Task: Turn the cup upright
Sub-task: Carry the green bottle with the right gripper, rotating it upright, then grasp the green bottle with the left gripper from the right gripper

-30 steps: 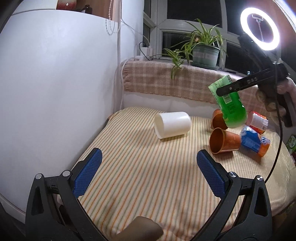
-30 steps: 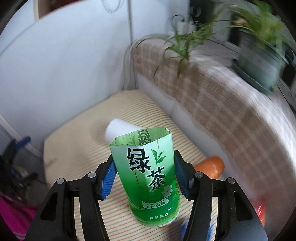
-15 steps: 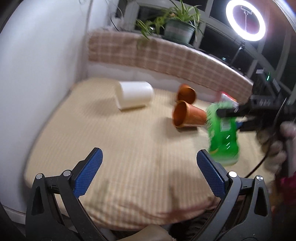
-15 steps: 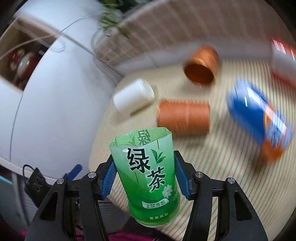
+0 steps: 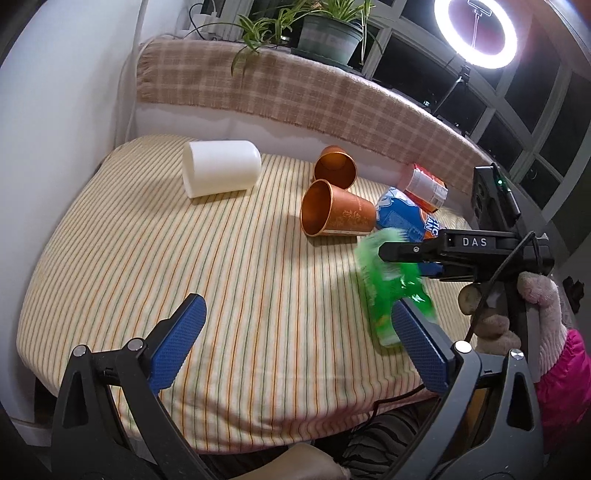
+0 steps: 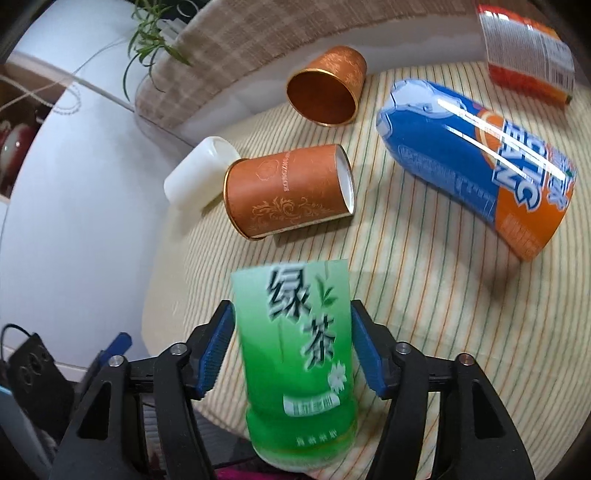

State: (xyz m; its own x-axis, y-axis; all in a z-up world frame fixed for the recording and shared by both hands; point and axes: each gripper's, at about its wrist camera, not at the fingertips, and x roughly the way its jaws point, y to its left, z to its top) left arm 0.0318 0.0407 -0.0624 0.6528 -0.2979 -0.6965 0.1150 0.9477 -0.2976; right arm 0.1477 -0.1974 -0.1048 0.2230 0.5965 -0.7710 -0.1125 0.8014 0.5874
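Observation:
A green tea cup (image 6: 295, 354), cut from a bottle, stands between the blue pads of my right gripper (image 6: 291, 350); small gaps show beside both pads and the cup is motion-blurred. In the left wrist view the green cup (image 5: 388, 291) is near the striped table's (image 5: 221, 277) front right, under the right gripper (image 5: 406, 254). My left gripper (image 5: 295, 336) is open and empty above the table's front edge.
Lying on their sides: a white cup (image 5: 221, 168), two orange paper cups (image 5: 332, 214) (image 5: 334, 171), a blue-orange cup (image 6: 476, 162) and a red-white cup (image 6: 524, 48). A checked cloth (image 5: 295, 92) and a potted plant (image 5: 328, 35) line the back. A ring light (image 5: 474, 31) stands right.
The right gripper has brought the green cup down to the table's front right and its pads have parted slightly from it. The left gripper's view has pulled back and shifted.

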